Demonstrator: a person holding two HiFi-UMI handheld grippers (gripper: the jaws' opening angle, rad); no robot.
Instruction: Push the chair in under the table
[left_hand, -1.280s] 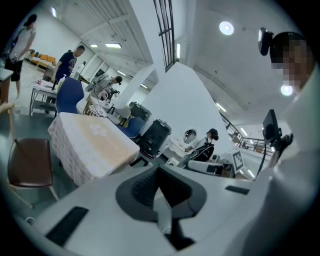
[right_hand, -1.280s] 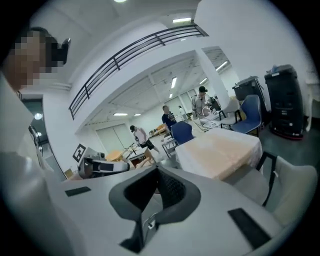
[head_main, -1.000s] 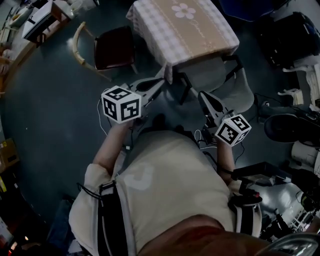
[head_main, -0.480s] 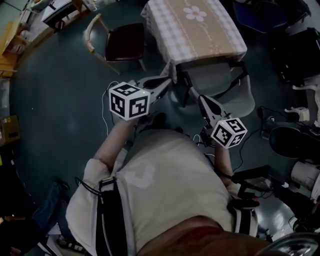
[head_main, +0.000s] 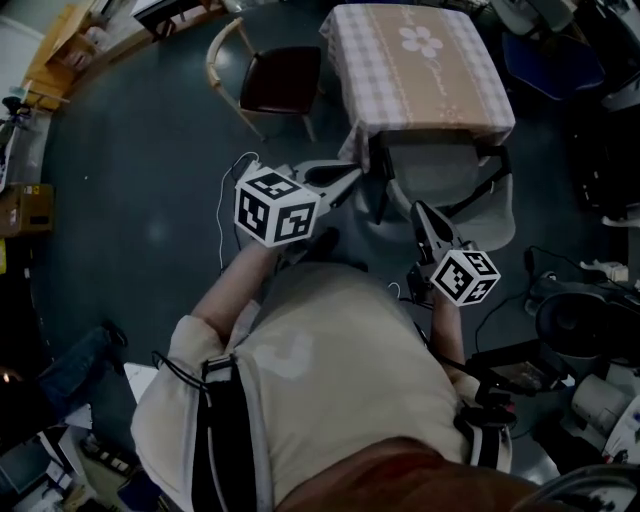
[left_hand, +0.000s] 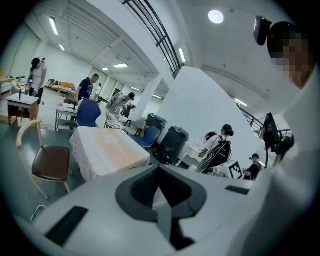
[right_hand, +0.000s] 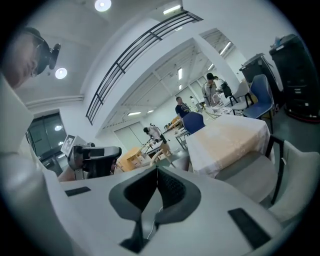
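Over the last second both grippers have come closer to the table (head_main: 420, 70), so the person is now nearing the grey chair (head_main: 445, 190) at the table's near side. I judge that the push itself is not yet begun. The left gripper (head_main: 350, 177) has its jaws pressed together on nothing, and the right gripper (head_main: 419, 209) is the same, closed and empty. The chair has a pale shell and a dark frame. Its seat is partly under the table's cloth edge and its curved back stands out from the table. Whether the right gripper touches that back, I cannot tell.
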